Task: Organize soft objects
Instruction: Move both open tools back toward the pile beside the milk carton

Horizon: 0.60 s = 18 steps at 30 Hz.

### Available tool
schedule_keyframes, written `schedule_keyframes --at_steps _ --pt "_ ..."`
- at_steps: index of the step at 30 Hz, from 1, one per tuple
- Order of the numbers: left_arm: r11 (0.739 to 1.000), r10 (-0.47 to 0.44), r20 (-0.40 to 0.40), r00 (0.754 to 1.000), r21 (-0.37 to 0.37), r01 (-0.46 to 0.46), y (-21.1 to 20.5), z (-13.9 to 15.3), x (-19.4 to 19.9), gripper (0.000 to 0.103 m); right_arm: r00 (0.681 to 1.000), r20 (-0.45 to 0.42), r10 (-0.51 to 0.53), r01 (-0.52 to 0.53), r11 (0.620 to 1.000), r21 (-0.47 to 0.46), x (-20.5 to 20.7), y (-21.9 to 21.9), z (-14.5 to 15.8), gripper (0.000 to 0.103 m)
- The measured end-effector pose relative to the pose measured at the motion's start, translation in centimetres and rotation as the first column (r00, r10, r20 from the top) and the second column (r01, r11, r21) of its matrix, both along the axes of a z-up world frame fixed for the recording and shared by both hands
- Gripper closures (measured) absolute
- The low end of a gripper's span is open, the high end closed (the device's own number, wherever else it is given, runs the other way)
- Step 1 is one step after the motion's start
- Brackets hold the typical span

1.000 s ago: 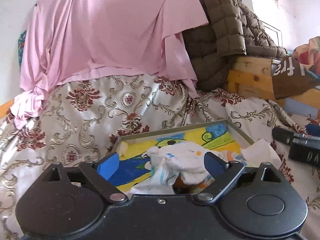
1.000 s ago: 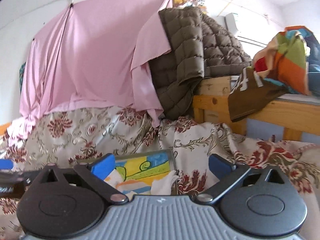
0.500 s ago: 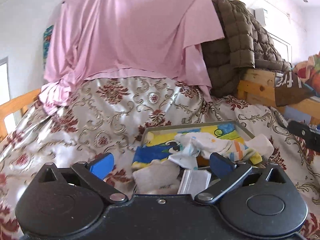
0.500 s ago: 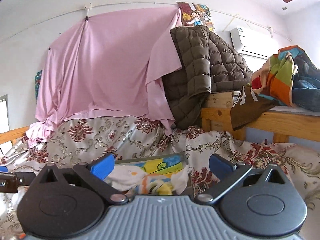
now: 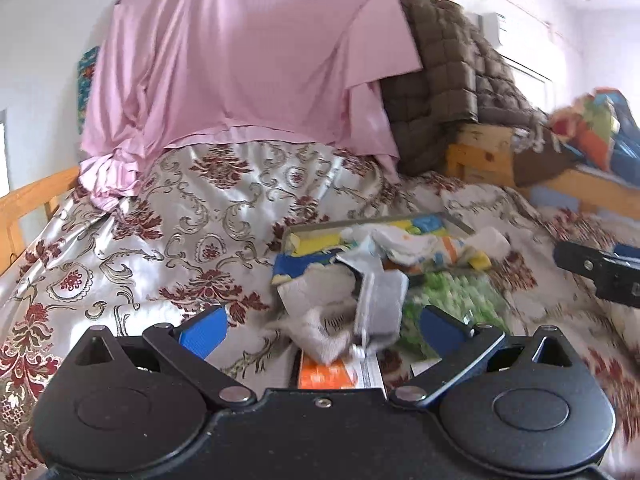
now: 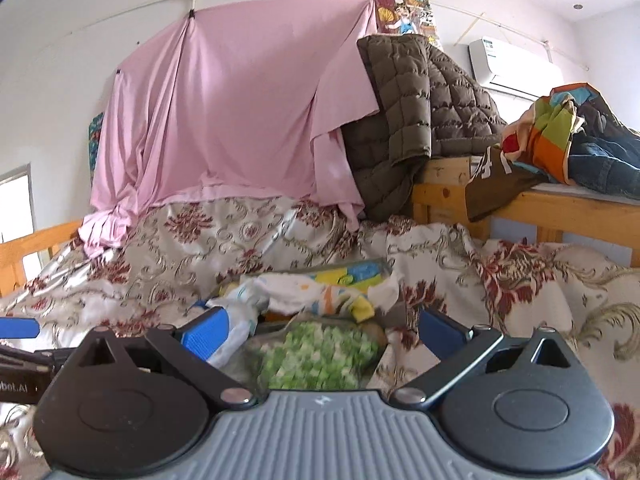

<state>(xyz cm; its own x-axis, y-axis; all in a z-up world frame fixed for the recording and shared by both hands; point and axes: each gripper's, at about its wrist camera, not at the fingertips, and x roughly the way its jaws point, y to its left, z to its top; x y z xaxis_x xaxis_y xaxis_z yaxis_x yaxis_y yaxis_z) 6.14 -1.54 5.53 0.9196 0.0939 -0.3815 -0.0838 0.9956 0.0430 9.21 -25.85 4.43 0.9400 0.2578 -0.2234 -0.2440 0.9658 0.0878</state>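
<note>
Left gripper (image 5: 322, 330) had its jaws wide apart with nothing clamped, right over the crumpled grey-white cloth pouch (image 5: 344, 312) lying on the floral satin bedspread (image 5: 180, 232) by the cartoon-print tray (image 5: 304, 232). Right gripper (image 6: 324, 330) gaped empty too, over the green-checked soft bundle (image 6: 320, 354). Pouch looked light and floppy, so I'd pinch a bunched fold mid-body.

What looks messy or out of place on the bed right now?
The small garments spill over the rim of the colourful tray instead of lying inside it, and a grey cloth lies crumpled on the floral bedspread beside a green patterned item.
</note>
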Motion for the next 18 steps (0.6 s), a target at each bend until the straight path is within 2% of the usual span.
schedule_keyframes --at_steps 7,11,18 --pt "0.995 -0.096 -0.041 0.995 0.025 0.097 0.4 -1.3 -3.0 0.001 0.997 -0.073 0.007 -0.008 1.000 -0.017 -2.8 1.3 -1.0 0.000" --pt "0.995 -0.100 -0.058 0.993 0.023 0.101 1.1 -1.7 -3.9 0.001 0.992 -0.124 0.014 -0.017 1.000 -0.020 -3.6 1.7 -1.7 0.000" --pt "0.994 -0.105 -0.090 0.990 -0.021 0.104 3.1 -2.0 -5.1 0.001 0.979 -0.204 -0.003 -0.005 0.999 -0.038 -4.3 2.3 -2.6 0.000"
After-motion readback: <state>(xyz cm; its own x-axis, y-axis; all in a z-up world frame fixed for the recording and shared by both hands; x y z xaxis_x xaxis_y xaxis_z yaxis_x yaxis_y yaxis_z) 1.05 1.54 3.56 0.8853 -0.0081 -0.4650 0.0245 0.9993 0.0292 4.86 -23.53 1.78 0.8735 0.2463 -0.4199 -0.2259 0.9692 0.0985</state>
